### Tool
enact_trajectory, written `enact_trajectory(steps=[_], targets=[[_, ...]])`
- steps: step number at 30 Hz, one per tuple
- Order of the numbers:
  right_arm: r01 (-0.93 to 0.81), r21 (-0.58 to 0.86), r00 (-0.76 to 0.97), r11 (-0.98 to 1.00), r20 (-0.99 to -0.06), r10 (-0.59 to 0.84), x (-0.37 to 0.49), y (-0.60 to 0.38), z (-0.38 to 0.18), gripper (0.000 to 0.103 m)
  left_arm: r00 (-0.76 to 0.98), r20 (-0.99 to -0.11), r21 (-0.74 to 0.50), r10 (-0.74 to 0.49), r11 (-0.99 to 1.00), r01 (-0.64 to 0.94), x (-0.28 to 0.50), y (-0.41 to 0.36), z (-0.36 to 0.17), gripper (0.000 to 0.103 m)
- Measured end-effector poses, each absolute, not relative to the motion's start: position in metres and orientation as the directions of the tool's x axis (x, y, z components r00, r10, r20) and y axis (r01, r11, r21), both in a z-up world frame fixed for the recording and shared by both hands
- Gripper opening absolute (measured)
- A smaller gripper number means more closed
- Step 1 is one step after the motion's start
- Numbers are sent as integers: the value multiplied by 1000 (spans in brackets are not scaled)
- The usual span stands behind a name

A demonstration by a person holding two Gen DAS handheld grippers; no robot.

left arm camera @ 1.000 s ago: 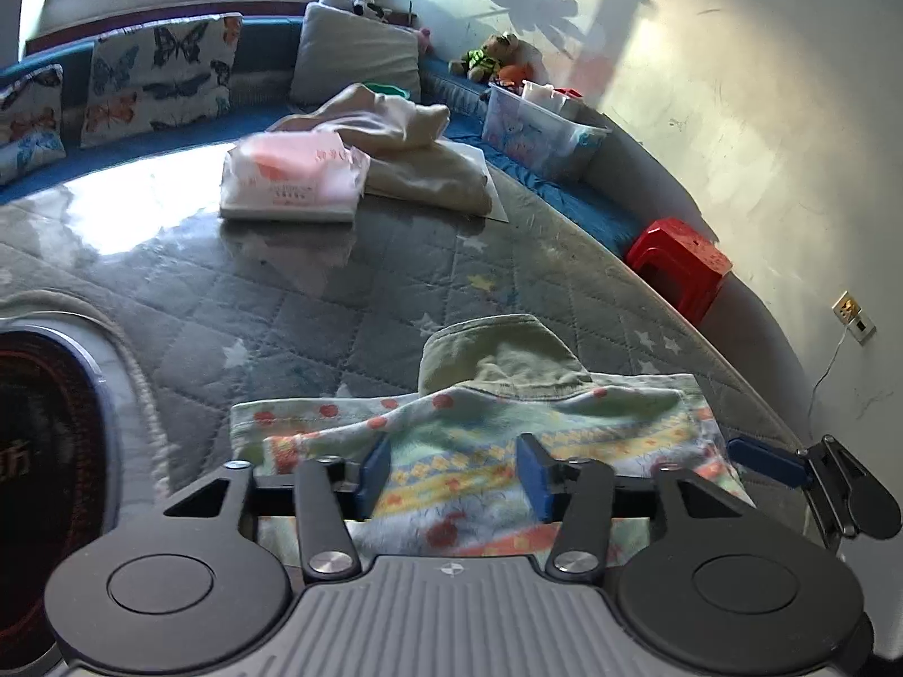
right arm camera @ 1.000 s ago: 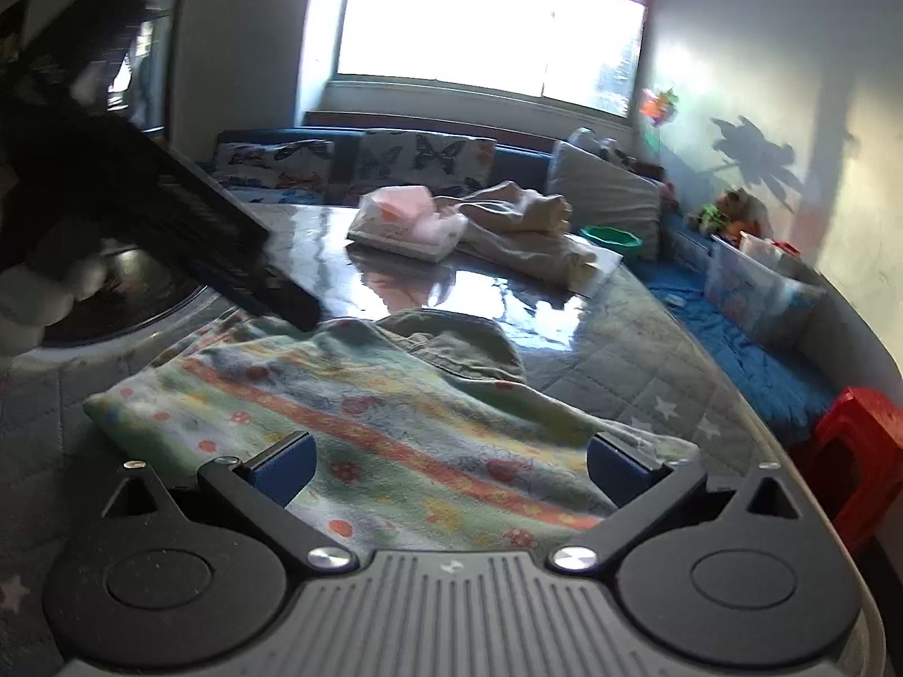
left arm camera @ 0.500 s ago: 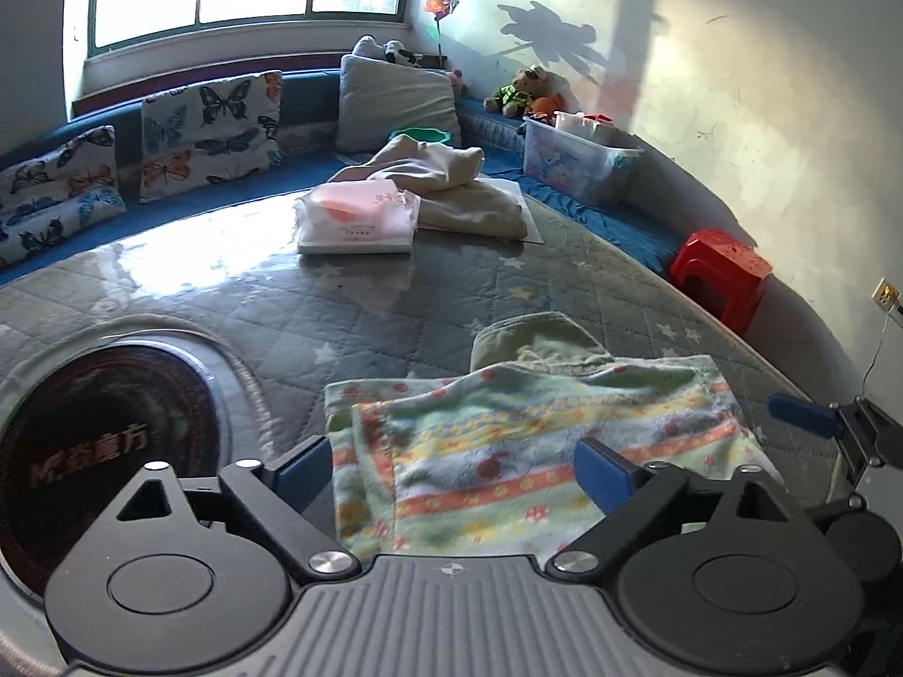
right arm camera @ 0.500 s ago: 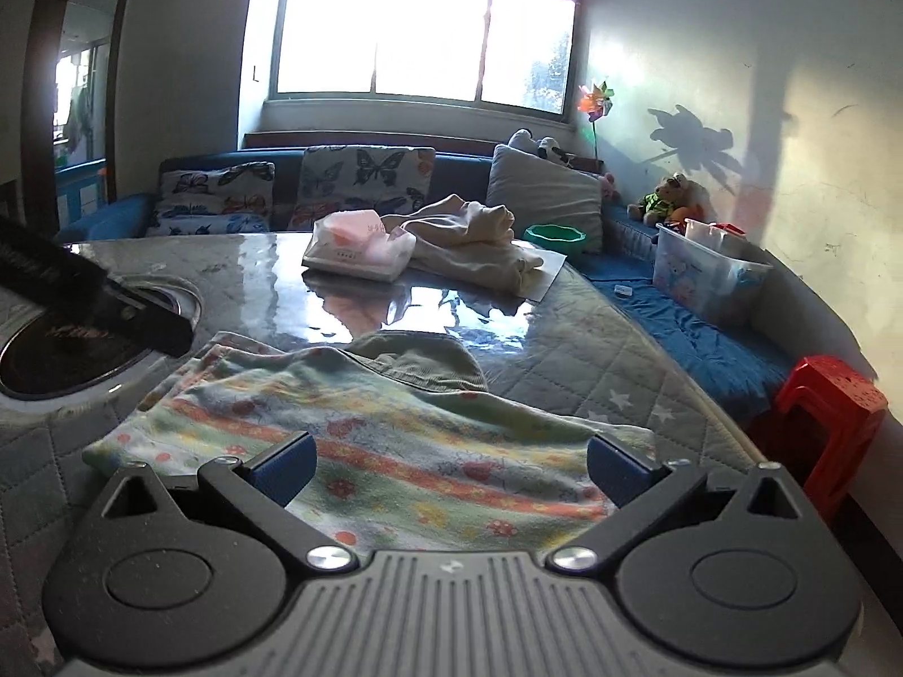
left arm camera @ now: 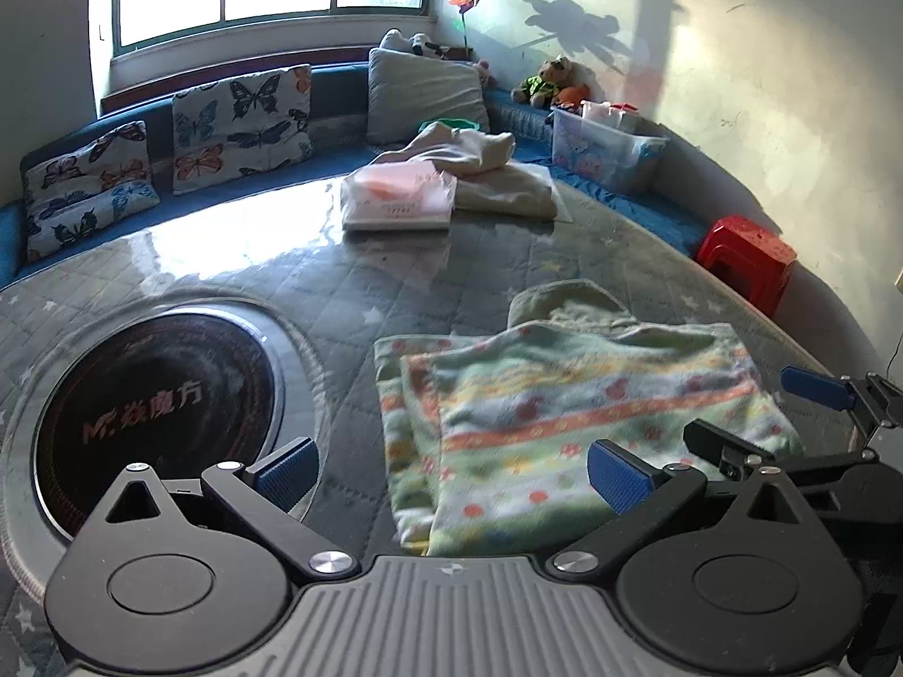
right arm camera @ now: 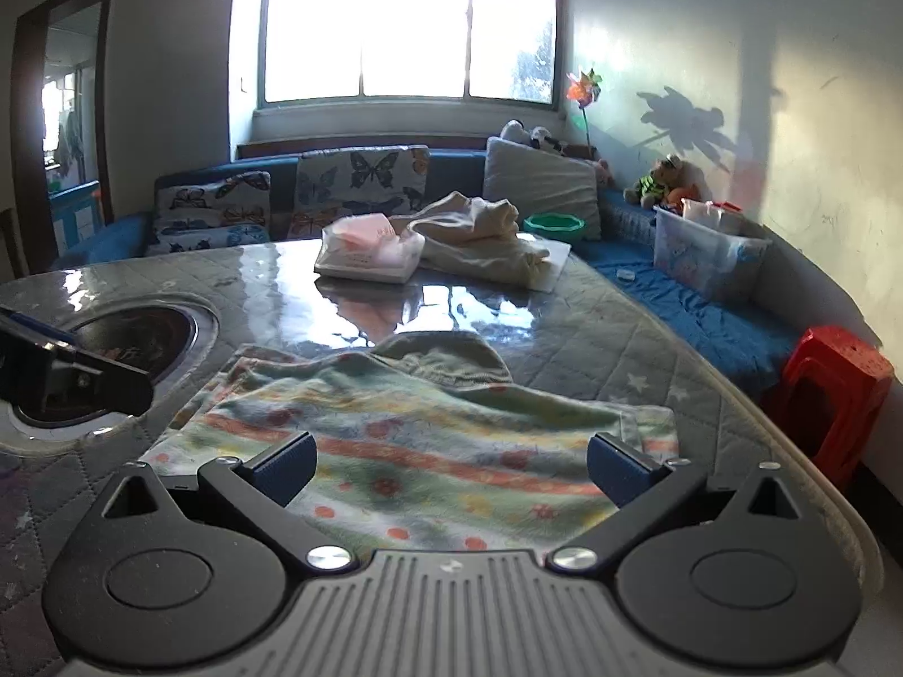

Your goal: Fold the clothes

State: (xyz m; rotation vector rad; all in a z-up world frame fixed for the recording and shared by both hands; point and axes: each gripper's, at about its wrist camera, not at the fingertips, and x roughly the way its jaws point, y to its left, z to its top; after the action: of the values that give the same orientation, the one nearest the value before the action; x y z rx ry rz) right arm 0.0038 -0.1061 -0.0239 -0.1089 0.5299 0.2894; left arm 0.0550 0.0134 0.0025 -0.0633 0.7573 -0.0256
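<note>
A folded striped, flower-print garment [left arm camera: 564, 423] lies flat on the quilted table [left arm camera: 395, 304], with an olive-green piece [left arm camera: 564, 304] poking out from under its far edge. My left gripper [left arm camera: 451, 471] hovers over the garment's near left part. Its jaws are opening wide and its pads touch nothing. My right gripper [right arm camera: 451, 465] stands open above the same garment [right arm camera: 423, 440] at its near edge, gripping nothing. The right gripper's fingers [left arm camera: 812, 386] show at the garment's right side in the left wrist view.
A round black hotplate [left arm camera: 158, 412] is set into the table at the left. A bagged pink item [left arm camera: 395, 197] and a beige clothes pile [left arm camera: 485, 169] lie at the far side. A red stool [left arm camera: 745, 259] and a plastic bin [left arm camera: 604, 152] stand to the right.
My left gripper's jaws went from narrow over the garment's edge to wide open, and it drew back and leftward. The garment stays folded on the table. My right gripper stayed open.
</note>
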Motion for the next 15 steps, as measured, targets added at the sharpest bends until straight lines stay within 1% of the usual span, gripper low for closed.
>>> enact_trajectory(steps=[15], targets=[[-266, -44, 781, 963, -595, 189, -1, -93, -26, 103, 703, -711, -28, -23, 1000, 5, 39, 15, -9, 103]])
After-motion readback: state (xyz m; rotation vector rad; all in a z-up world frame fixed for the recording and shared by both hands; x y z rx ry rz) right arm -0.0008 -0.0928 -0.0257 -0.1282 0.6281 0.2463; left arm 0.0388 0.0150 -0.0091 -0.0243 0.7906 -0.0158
